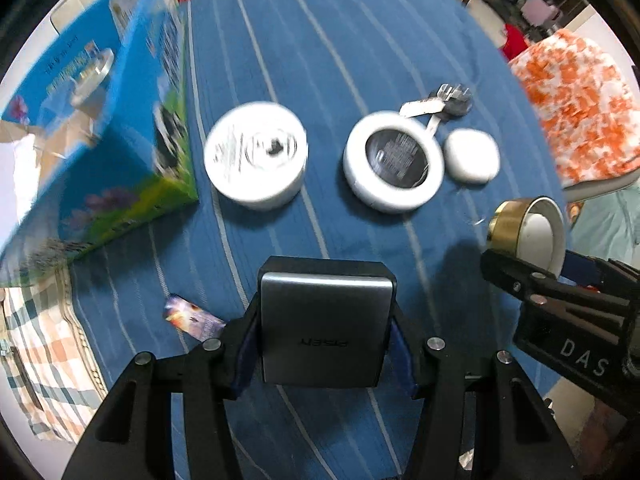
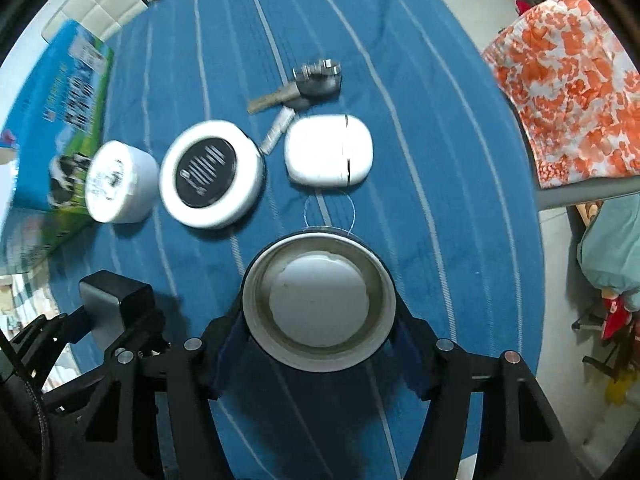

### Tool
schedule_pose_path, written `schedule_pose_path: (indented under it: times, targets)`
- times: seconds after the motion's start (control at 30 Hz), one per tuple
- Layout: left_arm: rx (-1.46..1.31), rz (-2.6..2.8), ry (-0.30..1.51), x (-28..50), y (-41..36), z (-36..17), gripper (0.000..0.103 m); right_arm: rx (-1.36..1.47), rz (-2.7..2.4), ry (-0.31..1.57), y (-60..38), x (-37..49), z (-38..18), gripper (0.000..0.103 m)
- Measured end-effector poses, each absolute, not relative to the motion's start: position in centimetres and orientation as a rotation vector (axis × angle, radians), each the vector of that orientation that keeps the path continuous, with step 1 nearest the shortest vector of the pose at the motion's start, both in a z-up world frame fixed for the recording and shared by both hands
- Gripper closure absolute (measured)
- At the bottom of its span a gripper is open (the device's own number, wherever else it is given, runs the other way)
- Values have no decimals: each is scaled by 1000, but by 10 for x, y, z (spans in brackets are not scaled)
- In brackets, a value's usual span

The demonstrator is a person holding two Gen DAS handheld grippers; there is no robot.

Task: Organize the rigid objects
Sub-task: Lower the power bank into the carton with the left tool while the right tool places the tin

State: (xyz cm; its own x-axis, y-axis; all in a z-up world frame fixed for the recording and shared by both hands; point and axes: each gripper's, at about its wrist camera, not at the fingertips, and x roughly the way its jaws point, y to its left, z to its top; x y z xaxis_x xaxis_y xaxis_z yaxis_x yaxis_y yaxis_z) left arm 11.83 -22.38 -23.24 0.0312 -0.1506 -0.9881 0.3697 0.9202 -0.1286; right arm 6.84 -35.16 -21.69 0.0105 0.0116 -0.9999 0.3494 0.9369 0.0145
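Left gripper point(image 1: 325, 336) clamped on grey box point(image 1: 325, 326), pads on both its sides, held above the blue cloth point(image 1: 340, 40). Right gripper point(image 2: 318, 336) clamped on round tin point(image 2: 318, 300), also above the cloth. Beyond, in a row: white tub point(image 1: 256, 156), white disc point(image 1: 394, 162), white case point(image 2: 328, 150), keys point(image 2: 308, 84). Carton point(image 1: 96, 120) at left edge.

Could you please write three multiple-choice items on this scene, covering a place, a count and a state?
1. Where does the bunch of keys lie?
A. beyond the white earbud case
B. on the blue carton
C. in a gripper

2. How many white round containers rest on the blue striped cloth?
A. one
B. two
C. four

3. What does the left gripper hold?
A. nothing
B. the keys
C. a grey charger block

A: the keys lie past the case.
B: two rounds lie side by side.
C: its pads clamp the block.
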Motion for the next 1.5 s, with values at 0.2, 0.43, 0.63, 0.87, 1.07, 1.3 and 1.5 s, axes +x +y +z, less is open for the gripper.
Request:
schedule_pose_path:
  times: [0.2,0.43,0.63,0.87,1.07,1.3,1.5]
  targets:
    - [113,-425,1410,130,-205,-188,51,292,-225,1464,-341,78,-163,36]
    - [15,-389,1328,151,-146,-141,51,288,-124,1365,-311,109,-109,36]
    - [-74,-272,1259,184,-70,-116,52,276,-11,1318,-254,146,-86,36]
    - [-142,-121,1262,232,20,-135,52,259,74,1337,-170,198,-110,36]
    - [-160,-56,1277,284,74,-167,103,249,61,1404,-127,241,-159,36]
    - [-118,-37,1398,333,89,-234,103,199,1,1506,-106,273,-223,36]
    - [-59,-77,1487,341,80,-267,102,120,-38,1565,-94,293,-254,36]
